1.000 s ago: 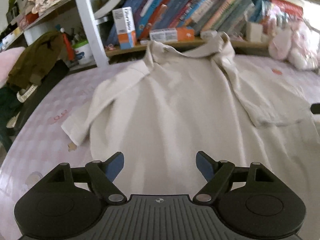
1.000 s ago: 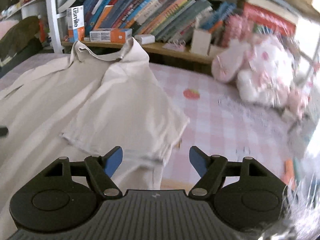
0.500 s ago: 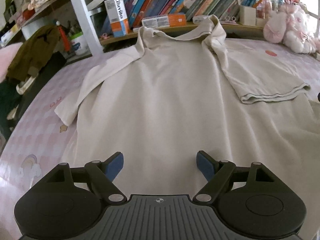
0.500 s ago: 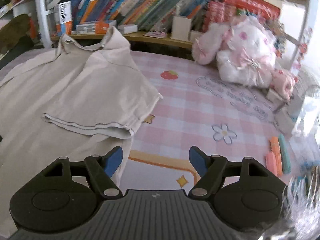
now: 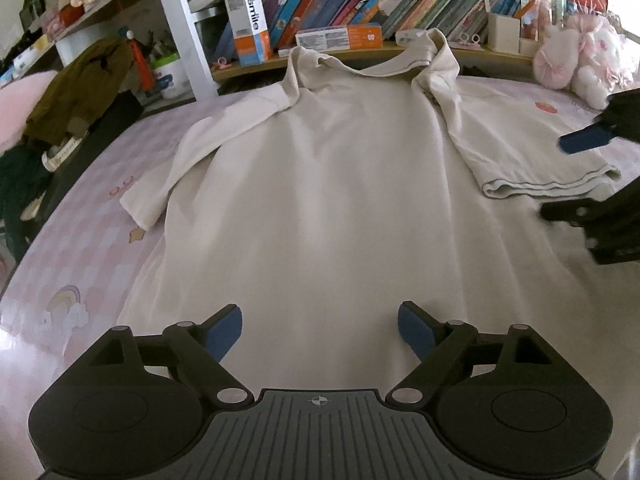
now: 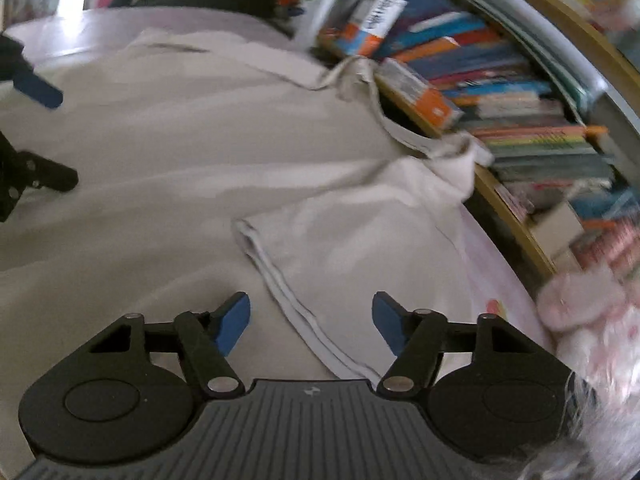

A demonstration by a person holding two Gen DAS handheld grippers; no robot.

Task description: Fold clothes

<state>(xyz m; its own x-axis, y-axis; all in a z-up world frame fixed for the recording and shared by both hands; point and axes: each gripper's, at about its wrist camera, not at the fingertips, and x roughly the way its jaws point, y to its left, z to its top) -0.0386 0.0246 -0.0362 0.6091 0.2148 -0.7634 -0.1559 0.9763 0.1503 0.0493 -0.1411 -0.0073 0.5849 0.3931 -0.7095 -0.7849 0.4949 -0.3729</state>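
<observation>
A cream collared shirt [image 5: 332, 184] lies spread flat on a pink patterned bed cover, collar [image 5: 404, 60] toward the bookshelf. Its right sleeve [image 5: 532, 160] is folded inward over the body; its left sleeve [image 5: 192, 152] lies stretched out. My left gripper [image 5: 320, 332] is open and empty above the shirt's lower part. My right gripper [image 6: 310, 324] is open and empty, hovering over the hem of the folded sleeve [image 6: 296, 300]. The right gripper also shows in the left wrist view [image 5: 592, 176] at the right edge.
A low bookshelf [image 5: 360, 8] full of books runs behind the bed. A pink plush toy [image 5: 580, 64] sits at the back right. A brown jacket [image 5: 76, 88] and dark items lie at the left. Pink bed cover [image 5: 80, 264] shows left of the shirt.
My right gripper has swung left, from facing the plush toy and bare cover to over the folded sleeve. It has come into the left wrist view. Left gripper pulled back slightly.
</observation>
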